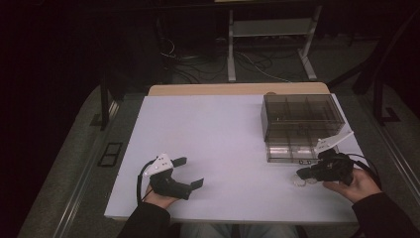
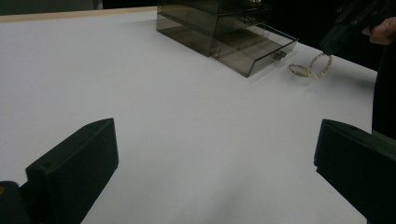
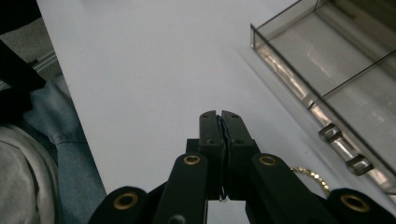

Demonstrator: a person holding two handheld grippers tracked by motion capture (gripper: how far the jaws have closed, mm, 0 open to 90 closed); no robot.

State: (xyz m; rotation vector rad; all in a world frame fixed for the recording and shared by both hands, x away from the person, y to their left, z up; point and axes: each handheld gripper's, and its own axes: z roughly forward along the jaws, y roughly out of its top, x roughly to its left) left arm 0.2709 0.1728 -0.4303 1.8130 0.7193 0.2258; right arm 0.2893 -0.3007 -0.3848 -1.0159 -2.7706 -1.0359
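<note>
The right gripper is clamped on a gold chain that hangs to the table beside the drawer box. The left gripper rests with its jaws wide apart, gripping nothing

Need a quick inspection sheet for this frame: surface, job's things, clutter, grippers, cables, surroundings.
Surface: white table top, wooden edge at the far side.
Job's things: gold chain, one end lifted by the right gripper, the rest coiled on the table; smoky plastic drawer box, bottom drawer pulled out.
Clutter: nothing seen.
Grippers: right shut on the chain; left gripper open, nothing between its fingers.
Cables: loose wires on the floor beyond the table.
Surroundings: dark room, white frame legs behind.
</note>
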